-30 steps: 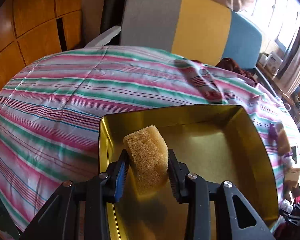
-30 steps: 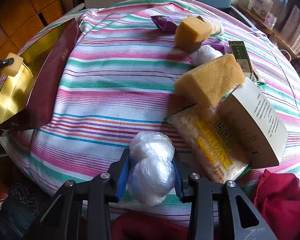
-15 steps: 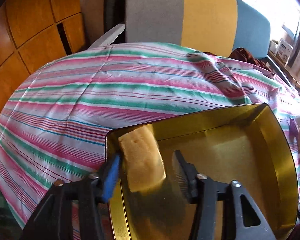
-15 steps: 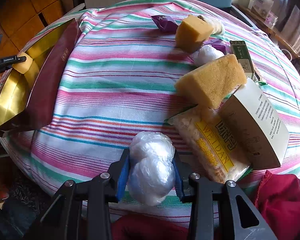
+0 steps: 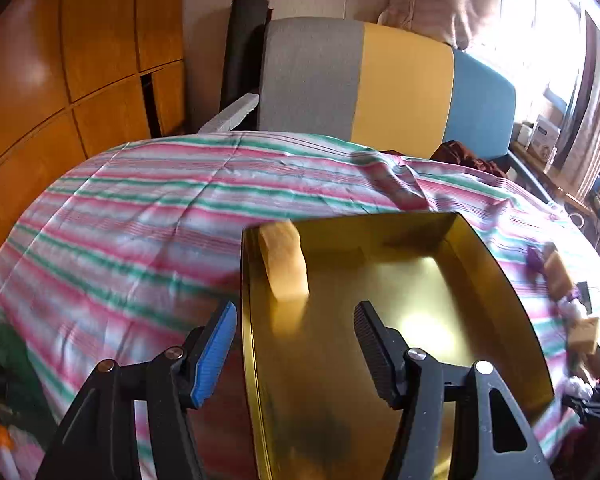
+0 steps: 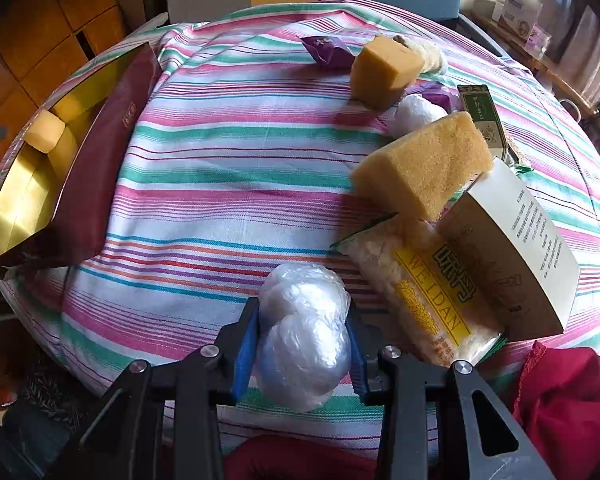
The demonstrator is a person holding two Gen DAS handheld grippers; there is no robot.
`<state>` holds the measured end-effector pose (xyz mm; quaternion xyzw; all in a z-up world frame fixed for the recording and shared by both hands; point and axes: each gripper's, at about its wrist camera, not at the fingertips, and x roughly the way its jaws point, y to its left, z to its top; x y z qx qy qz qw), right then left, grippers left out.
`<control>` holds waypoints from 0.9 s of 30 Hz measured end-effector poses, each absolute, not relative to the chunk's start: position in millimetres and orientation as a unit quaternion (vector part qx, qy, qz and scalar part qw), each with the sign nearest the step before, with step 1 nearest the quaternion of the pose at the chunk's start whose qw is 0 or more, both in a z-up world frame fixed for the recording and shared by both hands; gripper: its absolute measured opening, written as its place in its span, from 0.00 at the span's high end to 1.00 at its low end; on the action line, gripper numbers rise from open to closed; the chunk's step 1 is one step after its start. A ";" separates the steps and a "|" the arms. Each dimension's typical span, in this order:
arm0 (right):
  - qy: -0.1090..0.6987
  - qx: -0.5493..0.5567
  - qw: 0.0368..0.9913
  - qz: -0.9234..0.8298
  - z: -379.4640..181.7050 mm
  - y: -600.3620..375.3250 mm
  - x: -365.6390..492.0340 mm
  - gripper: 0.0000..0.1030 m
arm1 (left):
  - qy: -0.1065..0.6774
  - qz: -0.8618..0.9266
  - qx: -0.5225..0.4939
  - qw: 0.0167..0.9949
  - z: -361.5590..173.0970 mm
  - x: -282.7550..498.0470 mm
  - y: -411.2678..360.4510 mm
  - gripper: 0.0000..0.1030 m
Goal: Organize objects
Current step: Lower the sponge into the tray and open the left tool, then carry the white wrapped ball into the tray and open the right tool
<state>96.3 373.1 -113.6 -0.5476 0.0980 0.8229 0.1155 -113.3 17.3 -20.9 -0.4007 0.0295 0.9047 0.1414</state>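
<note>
While my left gripper (image 5: pixel 294 338) opens clear of the sponge (image 5: pixel 284 266) inside the gold tin (image 5: pixel 496 280), my right gripper (image 6: pixel 302 344) clamps a plastic-wrap ball (image 6: pixel 304 332).

Quick count: three yellow sponges total, one small sponge (image 6: pixel 44 137) in the gold tin (image 6: pixel 16 208) far left of the right gripper, plus a cube sponge (image 6: pixel 384 72) and a big wedge sponge (image 6: pixel 424 164) ahead of it to the right. Two plastic-wrap balls: one ball (image 6: pixel 304 332) right between that gripper's fingers, another ball (image 6: pixel 416 114) further ahead. One snack packet (image 6: pixel 424 292), one cardboard box (image 6: pixel 512 252), one green carton (image 6: pixel 482 116), two purple wrappers (image 6: pixel 326 50).
</note>
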 end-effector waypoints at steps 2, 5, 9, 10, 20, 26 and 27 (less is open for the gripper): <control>0.101 -0.545 0.117 0.824 -114.1 373.5 96.0 0.61 | 0.033 0.906 -0.398 0.141 -18.8 -95.0 18.3 0.40; 0.112 -0.538 0.120 0.827 -111.9 372.3 97.6 0.62 | 0.032 0.910 -0.388 0.141 -15.8 -68.4 18.6 0.40; 0.142 -0.524 0.106 0.833 -107.4 366.4 88.7 0.63 | 0.029 0.910 -0.388 0.140 -16.9 -52.9 16.2 0.40; 0.149 -0.519 0.101 0.836 -104.8 362.3 84.7 0.63 | 0.030 0.910 -0.389 0.138 -18.1 -49.9 15.4 0.40; 0.162 -0.473 0.014 0.866 -55.2 303.5 37.0 0.63 | 0.023 0.907 -0.399 0.134 -25.0 -43.2 5.8 0.40; 0.138 -0.468 -0.051 0.871 -33.2 247.7 2.5 0.63 | 0.021 0.903 -0.408 0.129 -29.0 -45.8 -0.4 0.40; 0.133 -0.471 -0.060 0.870 -32.0 239.0 -1.9 0.63 | 0.021 0.903 -0.410 0.127 -29.8 -46.8 -1.4 0.40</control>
